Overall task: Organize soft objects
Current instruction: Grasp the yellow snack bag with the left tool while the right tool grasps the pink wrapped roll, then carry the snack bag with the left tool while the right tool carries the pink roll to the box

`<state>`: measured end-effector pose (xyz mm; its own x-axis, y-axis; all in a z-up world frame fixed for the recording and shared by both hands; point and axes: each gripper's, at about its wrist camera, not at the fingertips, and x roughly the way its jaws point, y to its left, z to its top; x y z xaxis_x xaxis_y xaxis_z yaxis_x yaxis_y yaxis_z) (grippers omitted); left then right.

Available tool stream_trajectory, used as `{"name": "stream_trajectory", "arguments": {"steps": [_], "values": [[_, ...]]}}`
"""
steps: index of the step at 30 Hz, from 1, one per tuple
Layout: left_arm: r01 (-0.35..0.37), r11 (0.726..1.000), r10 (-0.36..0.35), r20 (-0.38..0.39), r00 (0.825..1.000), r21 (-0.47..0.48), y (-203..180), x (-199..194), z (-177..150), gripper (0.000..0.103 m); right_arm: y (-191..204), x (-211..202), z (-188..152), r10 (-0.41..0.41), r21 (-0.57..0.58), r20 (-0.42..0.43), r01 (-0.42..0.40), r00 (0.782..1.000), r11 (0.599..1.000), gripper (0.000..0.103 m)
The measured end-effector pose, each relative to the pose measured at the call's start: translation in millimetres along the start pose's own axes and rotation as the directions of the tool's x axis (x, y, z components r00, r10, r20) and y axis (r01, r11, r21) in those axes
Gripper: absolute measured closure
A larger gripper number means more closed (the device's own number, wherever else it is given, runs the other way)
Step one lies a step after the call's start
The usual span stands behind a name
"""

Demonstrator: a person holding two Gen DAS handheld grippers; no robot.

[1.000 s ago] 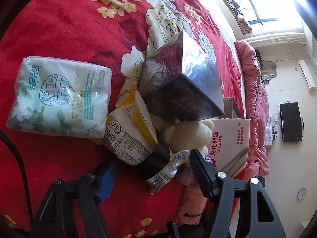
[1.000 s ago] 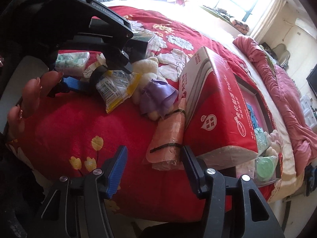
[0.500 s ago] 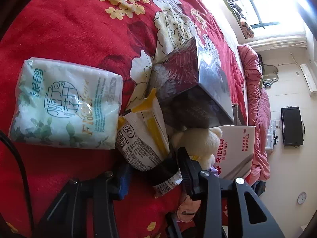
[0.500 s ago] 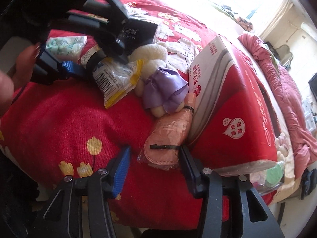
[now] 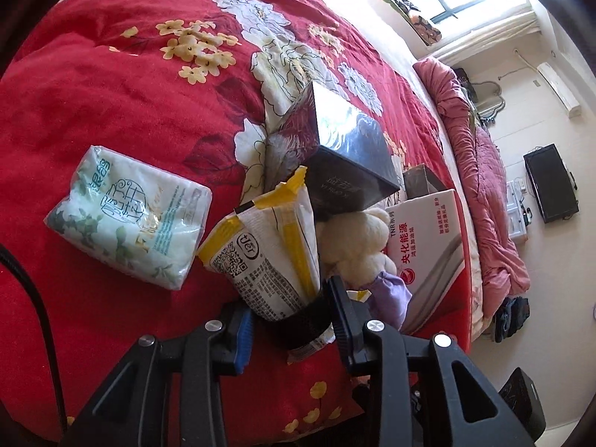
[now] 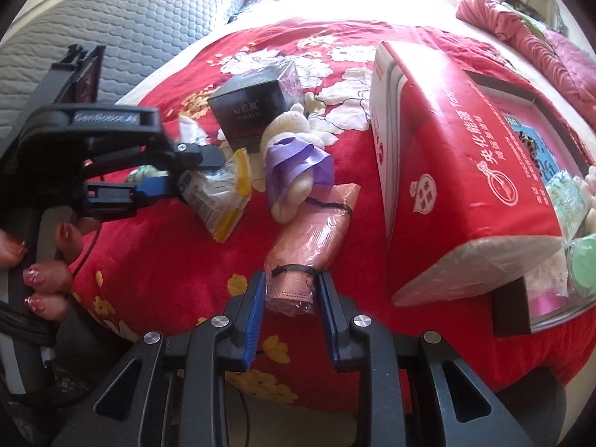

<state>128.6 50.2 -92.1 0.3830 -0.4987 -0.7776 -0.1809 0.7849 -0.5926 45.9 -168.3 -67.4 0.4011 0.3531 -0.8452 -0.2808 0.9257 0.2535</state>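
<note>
We have two soft packets in hand on the red floral bedspread [image 5: 111, 85]. The left gripper [image 5: 288, 311] has just been closing and now clamps the lower end of the white-and-yellow wipes packet [image 5: 275, 246], whose free end points toward twelve o'clock in the left wrist view, leaning against the dark glossy box [image 5: 346, 149]. The right gripper [image 6: 292, 298] has likewise just been closing, and its jaws press both sides of the pink packet [image 6: 309, 238], a film-wrapped bundle with black bands, lying at twelve o'clock from the jaws with its far end just beside the plush bear [image 6: 294, 171] in the purple cloth. We judge both packets light and squashy, with slick plastic skins: they will crumple under pressure and may slide out if pinched only at an edge, so the firmer hold is across the full body, near the end, as now. The green tissue pack [image 5: 126, 219] lies at nine o'clock of the wipes, apart from it. The red carton [image 6: 458, 156] stands at two o'clock of the pink packet.
</note>
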Motion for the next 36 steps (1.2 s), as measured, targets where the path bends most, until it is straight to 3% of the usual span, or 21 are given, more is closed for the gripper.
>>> {"name": "stream_trajectory", "arguments": {"steps": [5,8,11,13,18,36], "values": [[-0.031,0.998,0.033,-0.025,0.999,0.051,-3,2,-9,0.067,4,-1,-6,-0.027,0.007,-0.013,0.027,1.000,1.000,0.071],[-0.048,0.996,0.049,-0.019,0.999,0.077,-6,3,-11,0.067,7,4,-3,-0.049,-0.019,-0.009,0.049,0.999,0.999,0.061],[-0.035,0.995,0.038,-0.023,0.999,0.093,-9,3,-14,0.068,7,12,0,-0.065,-0.026,-0.010,0.064,0.998,0.998,0.061],[-0.009,0.994,0.011,-0.021,1.000,0.105,-11,1,-16,0.069,3,10,0,-0.048,-0.002,0.006,0.048,0.999,0.999,0.067],[0.037,0.988,-0.042,0.031,0.999,0.147,-24,-13,-17,0.069,-4,-17,1,-0.044,0.023,0.115,0.041,0.992,0.999,0.072],[-0.110,0.925,0.036,0.204,0.978,0.363,-86,-65,-39,0.069,-9,-102,10,-0.027,-0.034,0.378,0.043,0.925,0.998,0.073]]}}
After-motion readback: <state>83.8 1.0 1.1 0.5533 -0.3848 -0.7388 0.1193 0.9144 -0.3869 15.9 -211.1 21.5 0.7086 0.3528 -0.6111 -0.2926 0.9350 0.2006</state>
